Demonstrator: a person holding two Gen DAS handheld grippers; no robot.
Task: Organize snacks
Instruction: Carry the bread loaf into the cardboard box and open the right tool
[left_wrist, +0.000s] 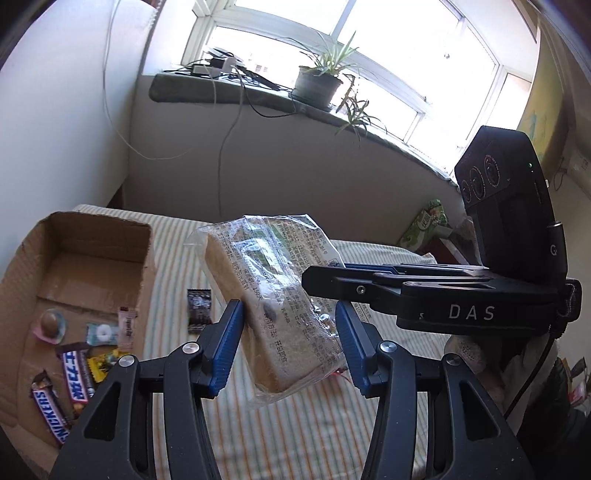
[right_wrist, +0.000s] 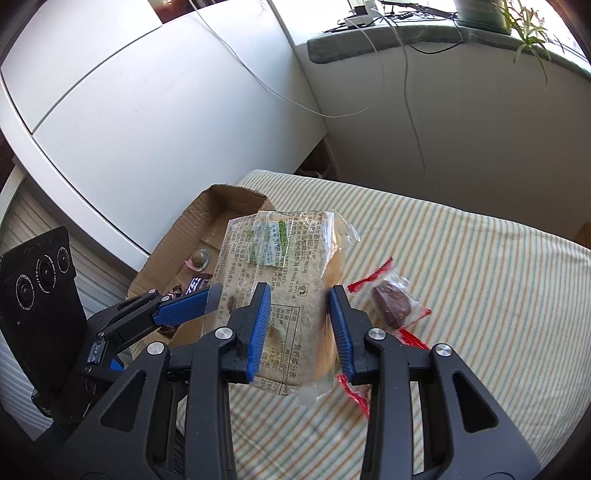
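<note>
Both the left hand-held gripper (left_wrist: 290, 345) & right hand-held gripper (right_wrist: 298, 326) clamp the bread pack (left_wrist: 273, 295): prob. light, squashy, slick wrap, so hold mid-loaf w/ gentle squeeze.

Daylight poured through the window (left_wrist: 369, 48), which blew out to white glare. My fingers (left_wrist: 229, 350) stood dark but sharp against it. Both views bent strongly at the edges, the corners black. The wrapper (right_wrist: 288, 266) glinted.
</note>
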